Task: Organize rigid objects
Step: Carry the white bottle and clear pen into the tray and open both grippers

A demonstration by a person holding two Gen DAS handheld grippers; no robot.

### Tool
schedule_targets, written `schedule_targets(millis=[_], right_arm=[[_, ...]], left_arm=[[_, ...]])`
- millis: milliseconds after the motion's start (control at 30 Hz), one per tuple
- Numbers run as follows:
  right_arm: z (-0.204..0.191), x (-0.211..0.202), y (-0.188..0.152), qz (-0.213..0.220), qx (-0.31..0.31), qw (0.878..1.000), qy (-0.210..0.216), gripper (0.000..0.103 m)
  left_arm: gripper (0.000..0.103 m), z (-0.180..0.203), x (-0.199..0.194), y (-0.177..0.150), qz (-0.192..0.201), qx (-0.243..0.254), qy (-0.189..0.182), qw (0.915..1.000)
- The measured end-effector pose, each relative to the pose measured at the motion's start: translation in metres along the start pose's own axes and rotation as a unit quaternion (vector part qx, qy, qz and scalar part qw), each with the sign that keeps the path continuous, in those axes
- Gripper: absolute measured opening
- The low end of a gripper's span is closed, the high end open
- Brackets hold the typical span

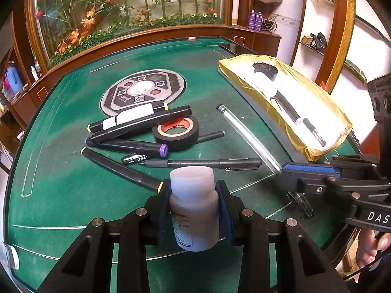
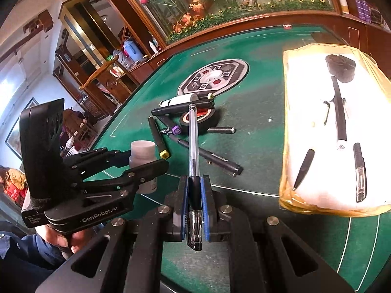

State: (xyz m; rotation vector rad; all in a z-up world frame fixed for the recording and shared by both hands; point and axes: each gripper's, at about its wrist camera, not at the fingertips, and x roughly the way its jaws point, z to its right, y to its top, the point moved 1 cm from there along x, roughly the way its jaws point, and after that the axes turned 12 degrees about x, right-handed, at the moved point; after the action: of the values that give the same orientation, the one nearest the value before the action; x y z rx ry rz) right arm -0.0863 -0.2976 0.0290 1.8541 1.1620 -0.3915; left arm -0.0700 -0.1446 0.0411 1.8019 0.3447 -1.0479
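Both black hand-held grippers, left (image 1: 194, 210) and right (image 2: 194, 210), carry blue finger pads, silver screws and white lettering.

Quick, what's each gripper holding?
Left gripper: shut on the white bottle.
Right gripper: shut on the clear pen.

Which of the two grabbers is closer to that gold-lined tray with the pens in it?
The right one. The right gripper, holding a clear pen, sits just beside the tray. The left gripper, clamping a white bottle, is farther off.
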Motion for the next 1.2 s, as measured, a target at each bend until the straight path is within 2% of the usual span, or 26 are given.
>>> schedule_targets(millis=[933,1200], right_arm=[[0.039,-0.041,0.009,0.045,0.040,0.998,0.019,0.009],[0.058,-0.070,0.011,0.082,0.062,0.995,0.008,0.009]], left_arm=[[0.038,0.033,-0.001,0.024,-0.001,0.045,0.027,0.9986],[0.038,0.039,-0.011,0.053,0.018,0.041,-0.007,0.9990]])
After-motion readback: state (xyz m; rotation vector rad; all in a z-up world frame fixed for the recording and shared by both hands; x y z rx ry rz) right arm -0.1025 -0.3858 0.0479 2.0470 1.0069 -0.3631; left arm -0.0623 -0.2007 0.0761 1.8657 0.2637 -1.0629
